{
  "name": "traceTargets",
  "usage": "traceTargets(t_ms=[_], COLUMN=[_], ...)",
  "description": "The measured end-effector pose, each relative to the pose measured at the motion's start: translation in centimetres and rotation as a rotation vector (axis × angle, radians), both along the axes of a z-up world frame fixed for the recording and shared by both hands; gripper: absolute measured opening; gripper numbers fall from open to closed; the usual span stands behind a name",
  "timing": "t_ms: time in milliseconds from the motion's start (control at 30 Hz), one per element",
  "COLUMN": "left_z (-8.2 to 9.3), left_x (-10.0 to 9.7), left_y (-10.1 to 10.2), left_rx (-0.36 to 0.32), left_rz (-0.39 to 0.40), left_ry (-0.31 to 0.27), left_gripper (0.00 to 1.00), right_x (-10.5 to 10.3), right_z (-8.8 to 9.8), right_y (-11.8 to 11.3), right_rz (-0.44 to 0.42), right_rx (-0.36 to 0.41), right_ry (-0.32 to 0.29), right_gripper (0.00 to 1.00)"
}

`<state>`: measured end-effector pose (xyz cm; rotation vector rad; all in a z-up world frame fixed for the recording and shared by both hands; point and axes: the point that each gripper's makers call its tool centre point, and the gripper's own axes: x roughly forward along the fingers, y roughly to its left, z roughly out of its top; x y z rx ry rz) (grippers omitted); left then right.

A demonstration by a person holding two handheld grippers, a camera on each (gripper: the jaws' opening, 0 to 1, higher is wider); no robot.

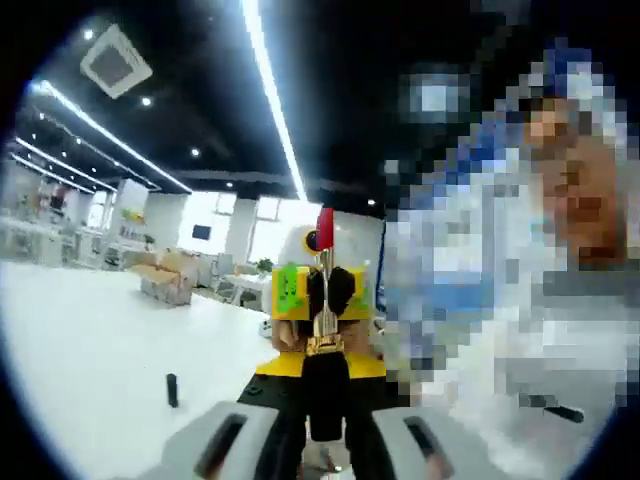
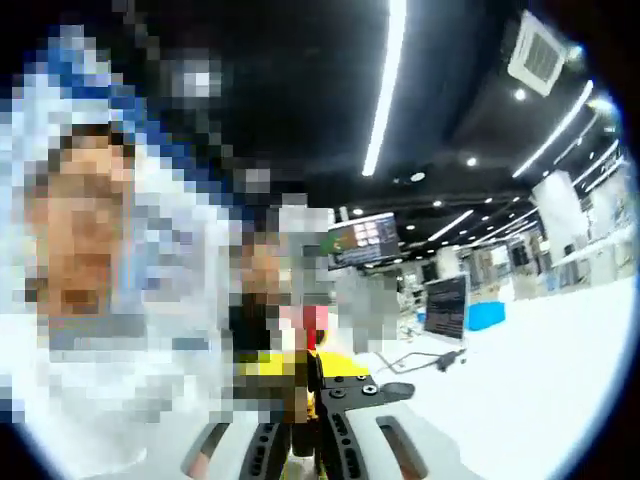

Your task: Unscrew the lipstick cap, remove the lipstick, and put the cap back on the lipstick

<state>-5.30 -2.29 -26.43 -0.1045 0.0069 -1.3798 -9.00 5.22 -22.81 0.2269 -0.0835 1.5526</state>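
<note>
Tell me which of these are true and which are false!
1. The lipstick has a red tip. True.
2. The table is green. False: it is white.
3. A small black piece stands on the table. True; it may be the cap.
4. The ceiling lights are off. False: long strips glow brightly.
</note>
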Motion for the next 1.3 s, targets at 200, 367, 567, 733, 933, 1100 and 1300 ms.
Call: traceTargets(t_ms=[200,367,567,733,933,1100,1300], left_z=[-0.9,-0.6,0.1,-0.6,-1.3,-0.5,0.3], left_x=[4.1,6.8,5.8,4.6,0.9,-2.4,-3.9], left_y=[1.2,3.0,2.7,2.0,0.5,-0.2,0.1], left_rx=[0.106,0.172,0.174,0.121,0.075,-0.014,-0.08], left_rz=[0.315,0.639,0.587,0.363,0.029,-0.205,-0.325], left_ry=[-0.166,-0.343,-0.387,-0.195,-0.036,0.106,0.19], left_gripper=[0.13,0.13,0.14,0.2,0.41,0.38,0.26], right_x=[4.5,7.7,7.0,6.6,4.6,2.9,1.0], right_z=[-0.4,0.1,1.0,0.9,1.3,1.0,1.2], right_y=[-0.3,-0.7,-0.6,-1.1,-1.5,-1.2,-1.0], right_rz=[-0.265,-0.471,-0.501,-0.375,-0.092,0.075,0.212], right_rx=[-0.089,-0.095,-0.11,-0.081,0.014,0.028,0.06], right_ry=[-0.129,-0.226,-0.328,-0.196,0.013,0.094,0.147], right_gripper=[0.06,0.06,0.06,0.06,0.06,0.06,0.06])
